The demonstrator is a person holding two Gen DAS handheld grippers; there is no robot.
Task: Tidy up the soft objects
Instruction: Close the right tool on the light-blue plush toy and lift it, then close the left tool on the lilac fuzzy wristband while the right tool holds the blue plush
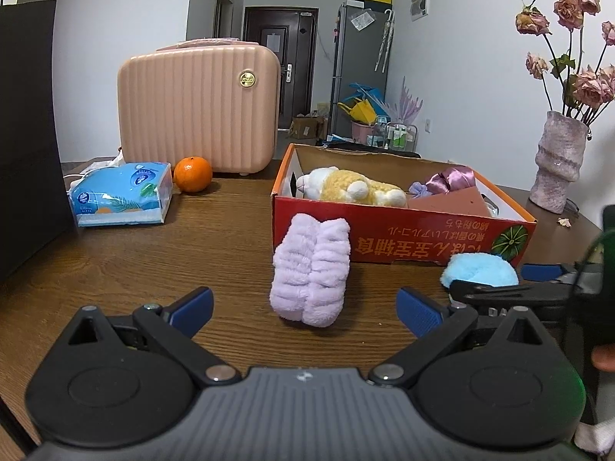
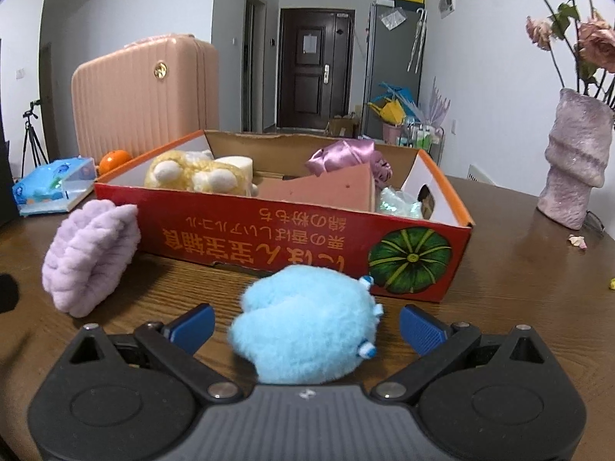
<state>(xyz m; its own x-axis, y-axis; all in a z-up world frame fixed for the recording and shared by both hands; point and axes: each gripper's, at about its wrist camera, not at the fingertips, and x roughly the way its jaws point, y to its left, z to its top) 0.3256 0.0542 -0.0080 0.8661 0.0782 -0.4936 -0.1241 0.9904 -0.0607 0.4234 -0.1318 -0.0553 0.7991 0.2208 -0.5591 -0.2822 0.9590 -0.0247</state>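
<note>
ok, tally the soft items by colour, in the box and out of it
Purple: 2, headband on the table, satin bow in the box
Yellow: 1, plush in the box
Blue: 1, puff on the table
Pink: 1, wedge in the box
Total: 5

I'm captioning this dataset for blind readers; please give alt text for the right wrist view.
The open right gripper straddles a fluffy blue plush on a wooden table, its blue pads clear of the plush. Just behind is a red cardboard box holding a yellow plush toy, with a lilac fuzzy headband leaning on its left front corner.
</note>
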